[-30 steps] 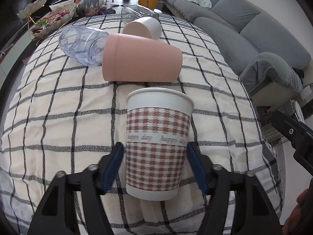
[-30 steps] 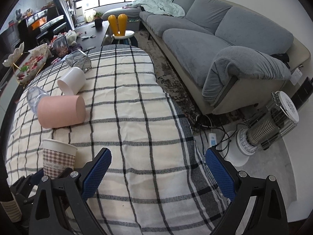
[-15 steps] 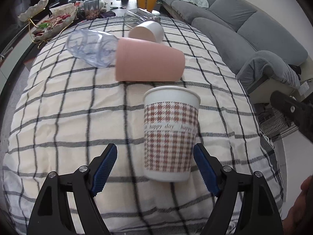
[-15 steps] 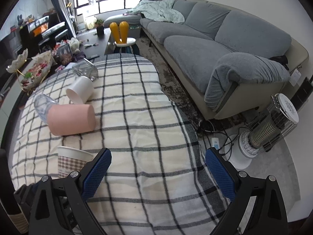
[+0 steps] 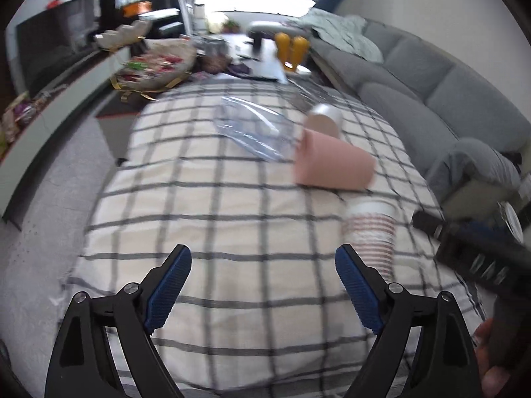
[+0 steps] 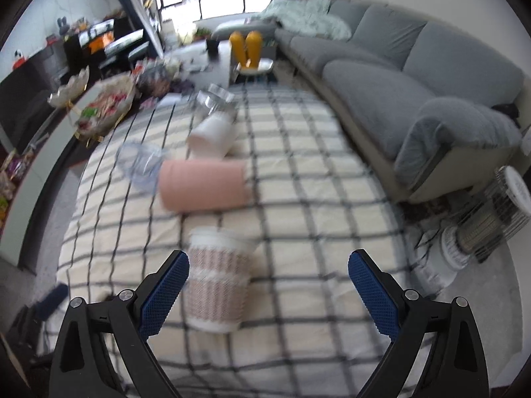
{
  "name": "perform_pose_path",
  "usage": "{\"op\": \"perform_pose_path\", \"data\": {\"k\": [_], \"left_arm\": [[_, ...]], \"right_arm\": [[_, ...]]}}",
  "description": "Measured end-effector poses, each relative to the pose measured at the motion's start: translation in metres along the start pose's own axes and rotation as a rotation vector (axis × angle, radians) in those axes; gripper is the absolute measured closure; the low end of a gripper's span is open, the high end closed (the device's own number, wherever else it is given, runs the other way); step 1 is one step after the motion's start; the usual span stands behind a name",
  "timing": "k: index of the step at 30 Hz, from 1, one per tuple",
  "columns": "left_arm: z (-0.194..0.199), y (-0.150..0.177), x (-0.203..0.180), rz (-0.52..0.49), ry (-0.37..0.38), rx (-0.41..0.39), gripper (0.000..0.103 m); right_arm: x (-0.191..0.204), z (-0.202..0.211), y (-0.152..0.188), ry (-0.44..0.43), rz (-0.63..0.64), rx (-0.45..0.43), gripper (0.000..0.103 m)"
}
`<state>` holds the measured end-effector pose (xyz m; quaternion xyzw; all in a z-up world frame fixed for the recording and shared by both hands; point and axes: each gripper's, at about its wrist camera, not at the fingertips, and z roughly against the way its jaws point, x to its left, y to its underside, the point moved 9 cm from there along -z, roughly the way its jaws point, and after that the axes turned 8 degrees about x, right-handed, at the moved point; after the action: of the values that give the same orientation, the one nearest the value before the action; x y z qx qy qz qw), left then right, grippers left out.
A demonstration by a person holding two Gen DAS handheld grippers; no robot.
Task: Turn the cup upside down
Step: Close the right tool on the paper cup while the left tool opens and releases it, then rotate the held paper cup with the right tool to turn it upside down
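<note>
A paper cup with a red-and-white check pattern (image 5: pixel 371 232) stands upright, mouth up, on the checked tablecloth (image 5: pixel 232 219). It also shows in the right wrist view (image 6: pixel 217 282), just right of the left fingertip. My left gripper (image 5: pixel 264 287) is open and empty, with the cup beyond its right finger. My right gripper (image 6: pixel 268 293) is open and empty; the cup stands inside its gap near the left finger, untouched. The right gripper's body shows in the left wrist view (image 5: pixel 478 248) right of the cup. Both views are blurred.
A pink cup (image 5: pixel 333 164) lies on its side beyond the paper cup, with a clear plastic cup (image 5: pixel 255 132) and a white cup (image 5: pixel 323 121) lying further back. A grey sofa (image 6: pixel 415 93) and a heater (image 6: pixel 488 219) stand to the right. A snack bowl (image 6: pixel 106 106) sits far left.
My left gripper let go of the paper cup, opened wide and pulled back to the left. My right gripper moved left so the cup now stands between its fingers.
</note>
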<state>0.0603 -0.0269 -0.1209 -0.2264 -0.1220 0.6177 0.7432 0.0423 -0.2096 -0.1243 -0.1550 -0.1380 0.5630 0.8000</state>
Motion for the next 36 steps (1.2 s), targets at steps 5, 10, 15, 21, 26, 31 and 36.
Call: {"op": "perform_pose_path", "data": {"k": [5,10,15,21,26,31,36], "left_arm": [[0.003,-0.002,0.042,0.071,-0.107,-0.041,0.011],[-0.004,0.003,0.063,0.129,-0.112,-0.036,0.009],[-0.015,0.008,0.074,0.159,-0.095,-0.012,0.009],[-0.025,0.010,0.071,0.156,-0.073,0.001,0.009],[-0.027,0.010,0.070,0.162,-0.064,0.005,0.009],[-0.021,0.004,0.069,0.178,-0.038,0.004,0.008],[-0.002,-0.013,0.066,0.209,-0.014,-0.009,0.006]], "right_arm": [[0.023,-0.033,0.016,-0.012,0.005,0.102,0.006],[0.041,-0.046,0.020,0.006,0.028,0.127,0.006],[0.046,-0.060,0.027,0.038,0.035,0.171,0.008],[0.039,-0.083,0.039,0.023,0.005,0.249,0.035],[0.037,-0.086,0.042,-0.018,-0.009,0.277,0.046],[0.039,-0.071,0.037,-0.093,-0.012,0.311,0.046],[0.039,-0.058,0.043,-0.262,-0.135,0.487,0.046]]}}
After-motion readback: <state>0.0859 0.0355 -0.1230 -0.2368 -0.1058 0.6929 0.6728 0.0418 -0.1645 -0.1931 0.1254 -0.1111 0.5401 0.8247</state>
